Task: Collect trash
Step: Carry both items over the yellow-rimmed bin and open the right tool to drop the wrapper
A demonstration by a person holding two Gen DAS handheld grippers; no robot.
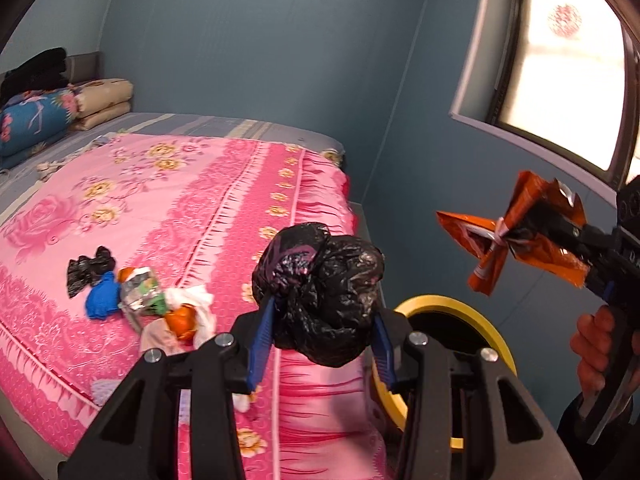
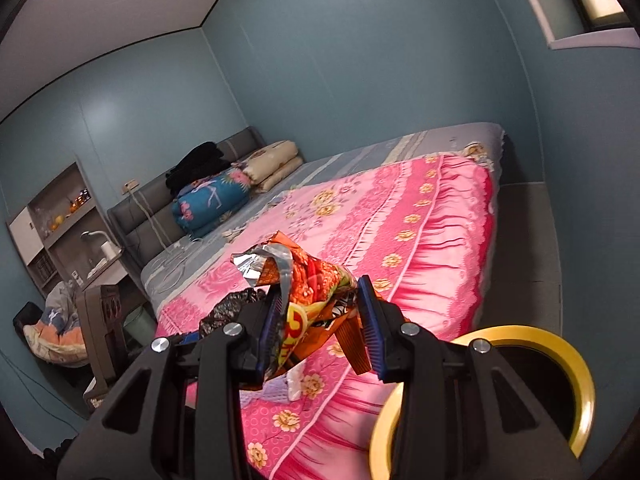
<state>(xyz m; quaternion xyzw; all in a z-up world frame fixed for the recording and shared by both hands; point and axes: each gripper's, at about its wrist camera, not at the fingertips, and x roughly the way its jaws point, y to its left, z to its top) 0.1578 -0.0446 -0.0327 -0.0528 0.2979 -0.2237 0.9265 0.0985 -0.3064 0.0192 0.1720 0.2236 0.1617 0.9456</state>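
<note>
The left gripper pinches a knotted black plastic bag between its blue pads, held above the bed's edge. The right gripper clamps a crumpled orange snack wrapper over the pink floral bedspread. Below both sits a yellow-rimmed bin, beside the bed. More scraps lie on the spread: a blue wad, a small black bag, and what may be orange peel.

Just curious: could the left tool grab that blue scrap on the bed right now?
Probably not yet: the left tool is shut on a black bag, so the blue scrap must wait.
</note>
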